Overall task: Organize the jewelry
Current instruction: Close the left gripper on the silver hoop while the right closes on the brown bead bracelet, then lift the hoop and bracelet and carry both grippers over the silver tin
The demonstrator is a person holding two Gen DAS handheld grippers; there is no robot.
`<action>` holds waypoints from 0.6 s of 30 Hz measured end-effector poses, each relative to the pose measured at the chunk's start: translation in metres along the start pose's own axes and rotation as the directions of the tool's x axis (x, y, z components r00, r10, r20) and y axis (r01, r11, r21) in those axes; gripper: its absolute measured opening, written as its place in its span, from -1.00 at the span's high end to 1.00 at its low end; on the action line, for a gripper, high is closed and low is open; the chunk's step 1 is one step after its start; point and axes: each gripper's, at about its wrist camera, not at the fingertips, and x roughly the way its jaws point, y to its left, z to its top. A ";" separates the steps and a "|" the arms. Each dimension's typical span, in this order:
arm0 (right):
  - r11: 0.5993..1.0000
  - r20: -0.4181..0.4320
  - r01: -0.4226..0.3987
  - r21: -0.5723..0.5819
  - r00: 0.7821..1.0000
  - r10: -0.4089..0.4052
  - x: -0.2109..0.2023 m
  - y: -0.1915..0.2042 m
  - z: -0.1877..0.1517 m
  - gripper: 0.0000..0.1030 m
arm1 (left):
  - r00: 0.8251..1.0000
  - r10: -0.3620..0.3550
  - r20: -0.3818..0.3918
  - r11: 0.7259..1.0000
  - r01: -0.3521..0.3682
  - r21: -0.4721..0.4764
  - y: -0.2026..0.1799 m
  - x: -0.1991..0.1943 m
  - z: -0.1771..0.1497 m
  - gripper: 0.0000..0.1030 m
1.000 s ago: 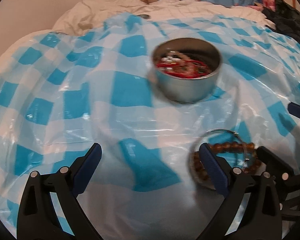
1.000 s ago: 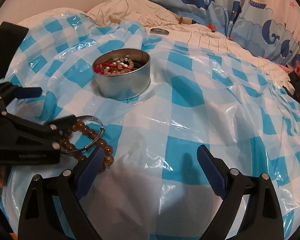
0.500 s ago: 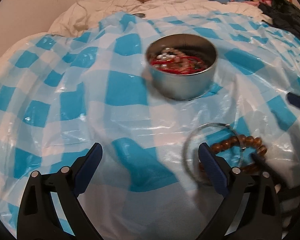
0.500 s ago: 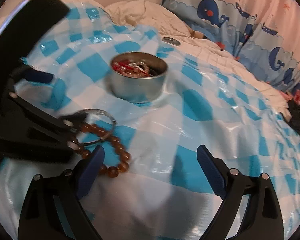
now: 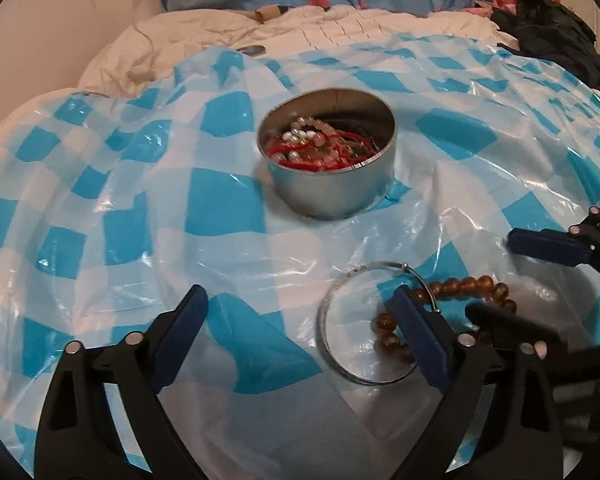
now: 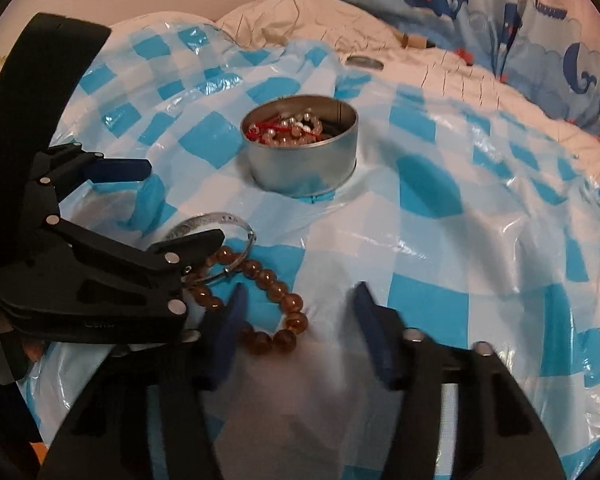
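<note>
While we look along the left claw (image 5: 300, 332), spread wide and empty, its right tip overlaps the bangle (image 5: 362, 322) and bead bracelet (image 5: 466, 286) near the tin (image 5: 332, 196). From the right claw (image 6: 298, 322), also apart, the beads (image 6: 278, 292) look light and loose, the bangle (image 6: 216, 218) stiff and slippery; we judge its rim the best hold.

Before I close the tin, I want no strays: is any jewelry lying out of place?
Yes: a brown bead bracelet and a silver bangle lie overlapping on the checked plastic sheet, outside the tin.
</note>
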 end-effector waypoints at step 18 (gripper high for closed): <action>0.998 0.038 -0.055 0.006 0.998 0.055 -0.015 -0.003 0.000 0.78 | 0.990 -0.139 -0.010 0.989 0.138 -0.058 0.022 -0.023 0.001 0.95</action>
